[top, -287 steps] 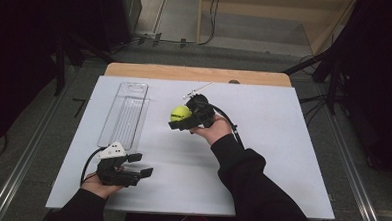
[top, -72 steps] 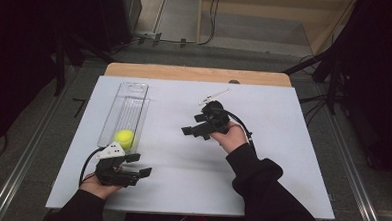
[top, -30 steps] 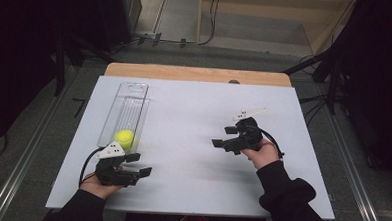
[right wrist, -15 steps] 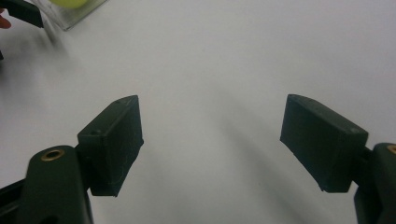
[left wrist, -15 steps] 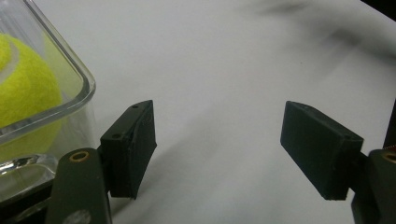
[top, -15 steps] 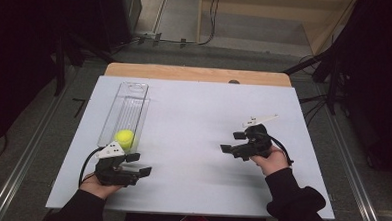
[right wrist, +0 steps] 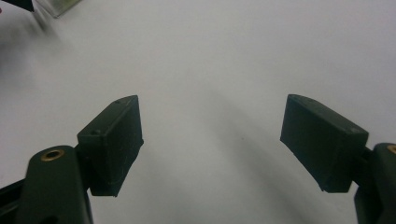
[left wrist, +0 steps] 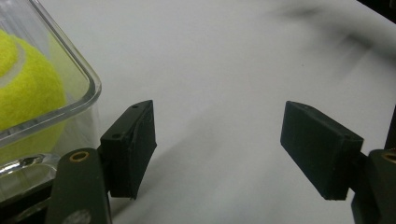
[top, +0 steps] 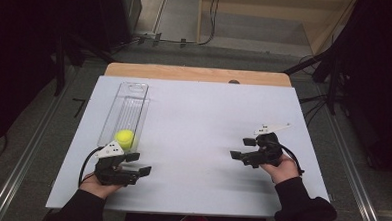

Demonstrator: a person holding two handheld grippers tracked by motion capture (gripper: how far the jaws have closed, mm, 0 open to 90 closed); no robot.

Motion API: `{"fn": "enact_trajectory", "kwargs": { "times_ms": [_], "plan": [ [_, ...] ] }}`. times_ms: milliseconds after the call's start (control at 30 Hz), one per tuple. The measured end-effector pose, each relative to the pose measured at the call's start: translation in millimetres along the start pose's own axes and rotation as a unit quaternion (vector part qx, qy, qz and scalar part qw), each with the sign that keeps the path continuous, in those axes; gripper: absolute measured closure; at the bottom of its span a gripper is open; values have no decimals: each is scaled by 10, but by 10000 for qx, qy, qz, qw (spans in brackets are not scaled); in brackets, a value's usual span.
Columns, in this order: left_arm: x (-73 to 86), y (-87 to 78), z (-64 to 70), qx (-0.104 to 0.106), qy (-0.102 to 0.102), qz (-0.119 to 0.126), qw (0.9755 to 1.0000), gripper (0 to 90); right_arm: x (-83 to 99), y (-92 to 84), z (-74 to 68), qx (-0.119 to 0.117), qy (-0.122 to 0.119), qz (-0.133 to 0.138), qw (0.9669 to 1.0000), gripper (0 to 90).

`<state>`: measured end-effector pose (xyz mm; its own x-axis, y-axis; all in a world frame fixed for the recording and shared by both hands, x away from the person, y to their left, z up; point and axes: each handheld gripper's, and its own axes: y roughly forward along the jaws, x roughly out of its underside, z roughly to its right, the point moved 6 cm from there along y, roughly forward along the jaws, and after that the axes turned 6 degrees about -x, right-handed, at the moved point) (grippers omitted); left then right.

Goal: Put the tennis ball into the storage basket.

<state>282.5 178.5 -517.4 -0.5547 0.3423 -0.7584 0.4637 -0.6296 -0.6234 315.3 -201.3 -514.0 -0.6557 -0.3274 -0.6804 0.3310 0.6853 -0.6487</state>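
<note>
White tabletop (top: pixel 197 140) across the high view, wooden strip along its far edge. On the left part, a long clear plastic rectangular tray (top: pixel 129 95) lying lengthwise away from the person, with a yellow-green felt tennis ball (top: pixel 124 138) resting at its near end. Just beside that near end, the left gripper (top: pixel 137 164), black with a grey three-cornered plate on top, held low at the front left of the table, jaws spread apart with nothing between them and aimed to the right. Well apart from it, over the right part of the table, the right gripper (top: pixel 243 148), jaws also parted and bare, aimed leftward; dark sleeve behind the hand. From the left gripper view, two black jaws set wide over bare white surface, gripper (left wrist: pixel 219 149) clasping nothing; at the left jaw, the tray's rounded clear corner (left wrist: pixel 86 93) very near, perhaps touching, though hard to judge through the transparent wall; tennis ball (left wrist: pixel 23 84) inside, pressed toward that corner. From the right gripper view, jaws wide apart, gripper (right wrist: pixel 212 149) unladen above plain white table; blurred edge at top left, too soft to identify.
</note>
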Motion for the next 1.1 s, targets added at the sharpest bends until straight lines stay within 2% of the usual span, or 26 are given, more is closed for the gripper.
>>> {"fn": "enact_trajectory", "kwargs": {
  "times_ms": [700, 800, 1100],
  "plan": [
    [1, 2, -2, -24, -2, -8, 10000, 270, 449, -126, 5, 97, 238, -68, 9996, 188],
    [0, 3, 1, -13, 0, -4, 10000, 270, 485, -141, 11, 72, 293, -61, 9995, 188],
    [3, 5, 3, -30, 39, -41, 10000, 271, 498, -136, 16, 85, 266, -65, 9996, 188]
  ]
}}
